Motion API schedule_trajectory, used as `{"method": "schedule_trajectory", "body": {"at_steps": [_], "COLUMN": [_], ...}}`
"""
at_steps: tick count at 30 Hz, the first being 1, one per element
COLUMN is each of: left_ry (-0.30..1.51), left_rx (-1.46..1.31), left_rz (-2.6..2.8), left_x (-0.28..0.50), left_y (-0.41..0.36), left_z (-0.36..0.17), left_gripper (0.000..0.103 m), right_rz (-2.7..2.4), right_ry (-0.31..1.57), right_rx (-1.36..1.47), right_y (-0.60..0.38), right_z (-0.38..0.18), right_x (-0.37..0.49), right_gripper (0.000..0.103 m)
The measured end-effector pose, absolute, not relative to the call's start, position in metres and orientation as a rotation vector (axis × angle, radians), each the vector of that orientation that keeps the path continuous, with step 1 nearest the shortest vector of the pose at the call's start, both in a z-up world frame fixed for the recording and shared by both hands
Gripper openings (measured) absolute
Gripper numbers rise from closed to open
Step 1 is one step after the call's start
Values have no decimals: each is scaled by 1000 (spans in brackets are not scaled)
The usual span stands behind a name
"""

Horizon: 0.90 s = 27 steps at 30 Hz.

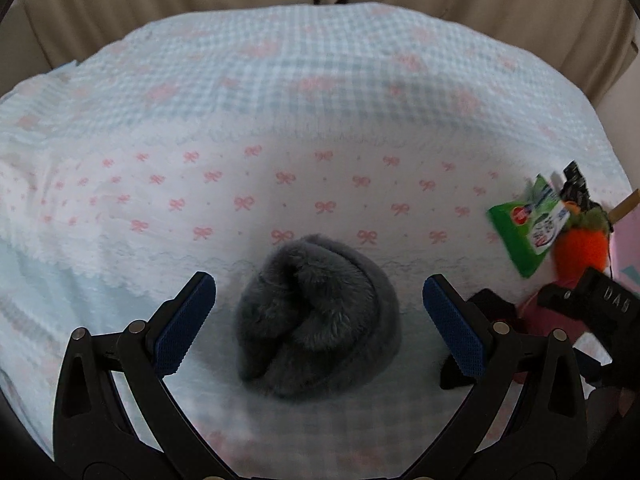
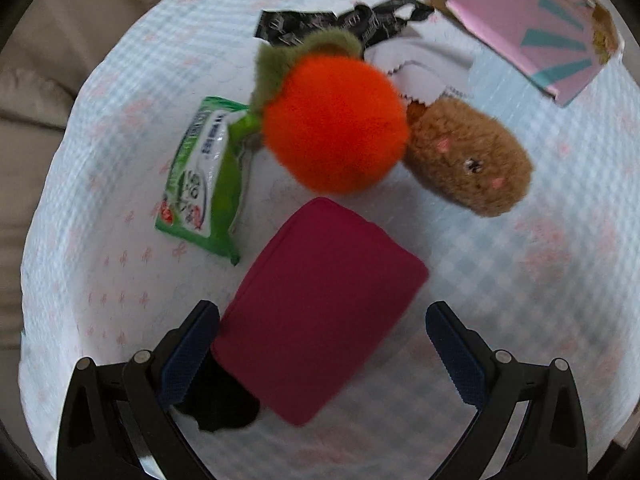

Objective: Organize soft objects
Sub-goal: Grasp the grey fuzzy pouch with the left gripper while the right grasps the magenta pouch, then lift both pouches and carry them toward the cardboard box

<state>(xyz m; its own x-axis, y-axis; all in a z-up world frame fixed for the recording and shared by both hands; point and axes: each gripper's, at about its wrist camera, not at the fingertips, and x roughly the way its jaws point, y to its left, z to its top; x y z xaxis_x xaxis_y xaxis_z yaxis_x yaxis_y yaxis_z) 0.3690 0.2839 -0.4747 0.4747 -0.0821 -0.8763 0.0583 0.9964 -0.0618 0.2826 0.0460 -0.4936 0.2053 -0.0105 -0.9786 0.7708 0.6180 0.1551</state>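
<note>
Broadly, patterned bedspread [image 1: 280, 120] carries everything. Grey fuzzy bundle [image 1: 320, 320] lies between left gripper [image 1: 319, 322], fingers spread, not touching. Magenta pouch [image 2: 320, 304] sits between right gripper [image 2: 322, 354], fingers spread too. Orange plush [image 2: 336, 124] beyond. Judged step: pre-grasp. Next: lower, close on each.

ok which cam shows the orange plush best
The right wrist view. There the orange plush sits near the centre of the frame, whole, with its green leafy top visible, touching the brown plush. The left wrist view shows only part of it at the far right edge, partly hidden behind the green packet.
</note>
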Motion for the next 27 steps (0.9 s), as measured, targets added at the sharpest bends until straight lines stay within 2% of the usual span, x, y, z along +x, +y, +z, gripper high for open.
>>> {"method": "schedule_trajectory", "body": {"at_steps": [2,4,8,10,11,13,18,23,27], "left_ry": [1093,1116,1144,1166,1188,1203,1196,1187,1161], "left_rx": [-36,-48,-63,-71,-81,-94,-93,-71,-75], "left_rz": [-88,-87,-80,-77,-84,-80,-90,-93,-91], "left_x": [372,373,375,376,378,380,381,377,370], "left_y": [284,284,287,289,290,292,291,291,293], "left_z": [-483,-491,-498,-502,-506,-508,-503,-493,-477], "left_gripper": [103,103,102,88,77,75,52,49,49], "right_rz": [-645,-660,-678,-670,-662,-629,-567,-506,-464], "right_ry": [1262,1262,1264,1257,1254,1261,1258,1242,1227], "right_rx": [784,815,821,831,833,808,771,760,738], "right_y": [41,37,33,29,29,26,33,33,34], "right_z": [-501,-507,-509,-509,-509,-509,-500,-490,-477], "right_x": [286,290,298,300,299,300,290,282,273], "right_gripper": [102,93,85,81,77,72,59,47,43]}}
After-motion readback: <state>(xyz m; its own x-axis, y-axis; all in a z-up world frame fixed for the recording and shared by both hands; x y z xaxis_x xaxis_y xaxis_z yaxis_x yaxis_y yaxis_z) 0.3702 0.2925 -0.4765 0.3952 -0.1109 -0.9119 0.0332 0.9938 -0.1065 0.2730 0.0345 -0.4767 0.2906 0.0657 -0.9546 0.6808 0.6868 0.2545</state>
